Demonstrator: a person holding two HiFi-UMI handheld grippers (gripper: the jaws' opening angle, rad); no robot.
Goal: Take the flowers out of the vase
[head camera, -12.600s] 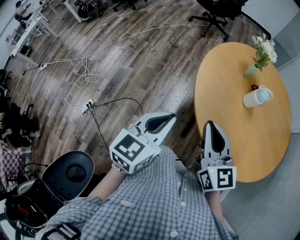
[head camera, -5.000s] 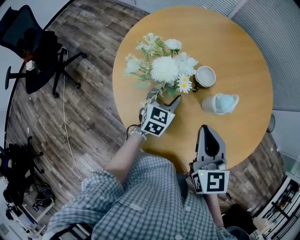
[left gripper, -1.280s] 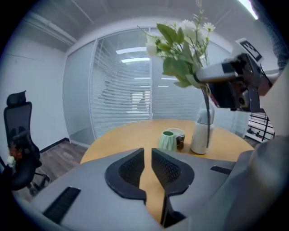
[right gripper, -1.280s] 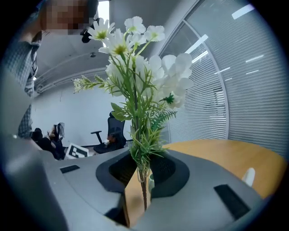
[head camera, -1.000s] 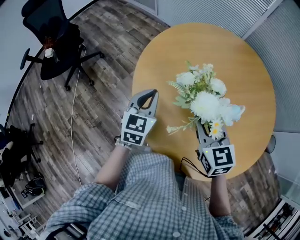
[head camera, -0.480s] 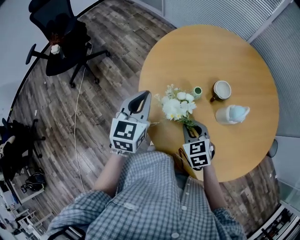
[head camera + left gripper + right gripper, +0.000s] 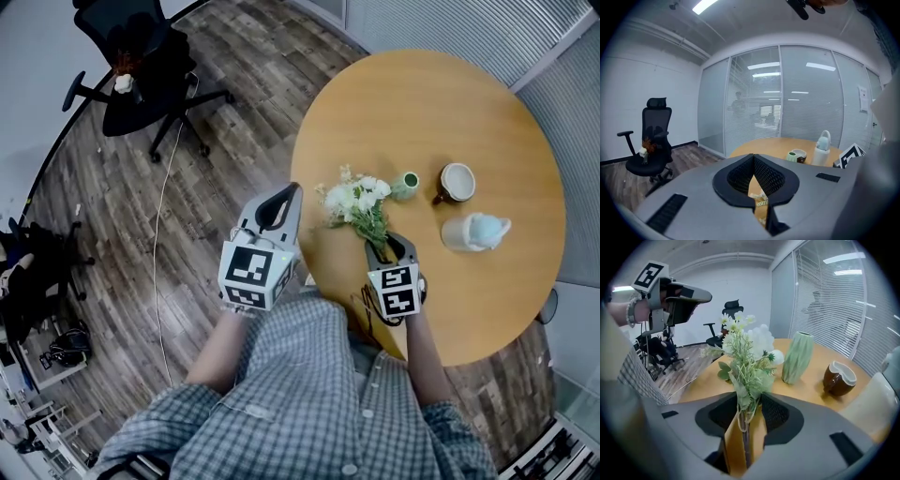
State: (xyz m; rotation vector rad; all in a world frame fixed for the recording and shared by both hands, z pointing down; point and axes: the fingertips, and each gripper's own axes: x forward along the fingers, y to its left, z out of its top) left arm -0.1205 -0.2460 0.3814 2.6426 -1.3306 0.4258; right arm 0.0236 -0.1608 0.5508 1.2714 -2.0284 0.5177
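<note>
Low over the round table [image 7: 497,112], just beside the emptied green vase [image 7: 406,185], the bouquet [image 7: 356,202] has come down: right gripper [image 7: 389,246] jaws just opening w/ stems loose between them, left gripper [image 7: 284,193] shut, empty, so removal looks approx. done.

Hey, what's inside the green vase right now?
No stems rise from the green vase; the flowers are outside it, stems between the right tongs, whose jaws have just been opening. Its dark interior hides the bottom.

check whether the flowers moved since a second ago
Yes. The flowers have dropped toward the table, now just left of the green vase they hid before.
</note>
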